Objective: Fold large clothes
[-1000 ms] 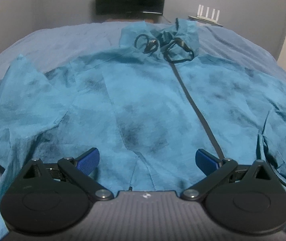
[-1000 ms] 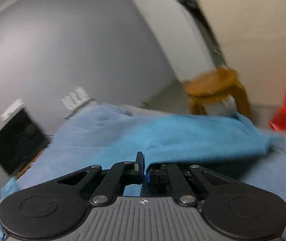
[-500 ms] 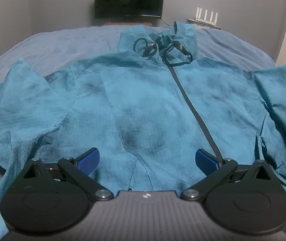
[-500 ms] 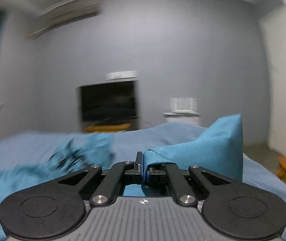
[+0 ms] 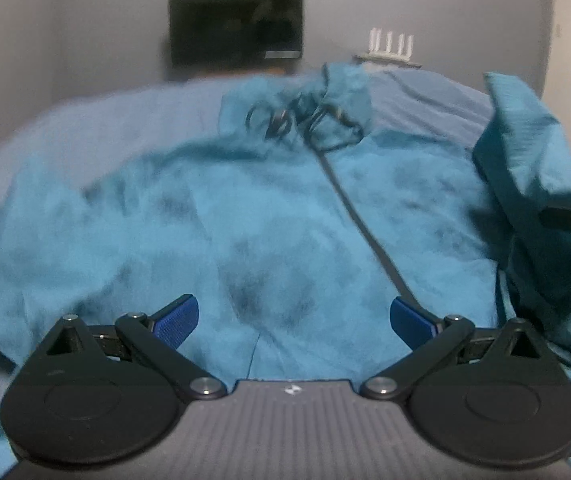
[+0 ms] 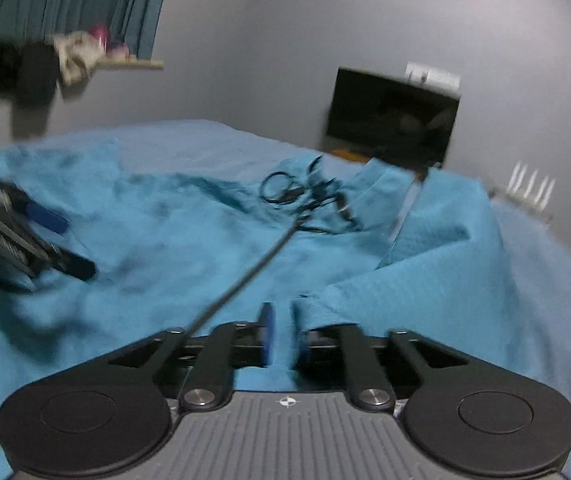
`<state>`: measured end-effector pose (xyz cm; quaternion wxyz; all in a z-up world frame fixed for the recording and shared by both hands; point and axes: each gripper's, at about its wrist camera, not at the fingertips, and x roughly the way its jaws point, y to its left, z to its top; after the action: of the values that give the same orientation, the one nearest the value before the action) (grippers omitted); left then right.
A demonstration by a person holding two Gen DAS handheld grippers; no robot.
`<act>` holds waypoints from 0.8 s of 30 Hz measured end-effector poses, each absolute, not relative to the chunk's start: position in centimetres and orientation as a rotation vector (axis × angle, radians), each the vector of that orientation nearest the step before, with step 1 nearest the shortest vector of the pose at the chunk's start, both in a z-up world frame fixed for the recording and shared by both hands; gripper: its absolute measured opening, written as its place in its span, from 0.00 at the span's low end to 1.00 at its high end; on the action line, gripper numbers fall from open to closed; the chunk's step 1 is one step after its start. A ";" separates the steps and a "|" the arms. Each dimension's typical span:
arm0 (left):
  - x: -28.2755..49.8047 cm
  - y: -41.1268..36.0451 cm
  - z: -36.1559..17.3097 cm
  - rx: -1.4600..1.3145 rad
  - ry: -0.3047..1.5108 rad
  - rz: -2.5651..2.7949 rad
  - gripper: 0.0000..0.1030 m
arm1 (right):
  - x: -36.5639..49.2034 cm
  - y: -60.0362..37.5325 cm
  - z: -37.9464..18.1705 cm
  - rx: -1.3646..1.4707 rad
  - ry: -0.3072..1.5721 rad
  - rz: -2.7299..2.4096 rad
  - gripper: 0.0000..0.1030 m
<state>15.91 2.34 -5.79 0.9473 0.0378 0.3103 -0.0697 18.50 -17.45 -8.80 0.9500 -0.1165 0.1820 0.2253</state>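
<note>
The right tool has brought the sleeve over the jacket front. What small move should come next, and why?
Probably draw the right tool straight back, clear of the sleeve. Its jaws stand slightly apart, and the sleeve seems to lie across the jacket front, so it looks released. The left tool is open near the hem.

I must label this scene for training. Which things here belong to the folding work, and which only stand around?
Belong:
- teal zip-front hooded jacket
- left tool, open above it
- right tool, at the jacket sleeve
- blue bed sheet

Stand around:
- black wall screen
- white antenna router
</note>
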 end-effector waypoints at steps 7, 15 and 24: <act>12.9 -3.8 -2.6 0.263 0.501 -0.297 1.00 | 17.4 -21.5 -6.8 0.081 0.308 0.490 0.68; 12.1 -11.3 -0.3 0.410 0.431 -0.435 1.00 | 15.9 -26.5 -5.2 0.307 0.277 0.455 0.69; 12.8 -11.6 -1.7 0.387 0.512 -0.433 1.00 | 16.6 -29.1 -6.1 0.419 0.289 0.222 0.52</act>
<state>12.76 -11.61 -1.68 0.9260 0.1888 0.2499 -0.2111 16.64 -29.13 -6.12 0.9617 0.2066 0.1428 0.1097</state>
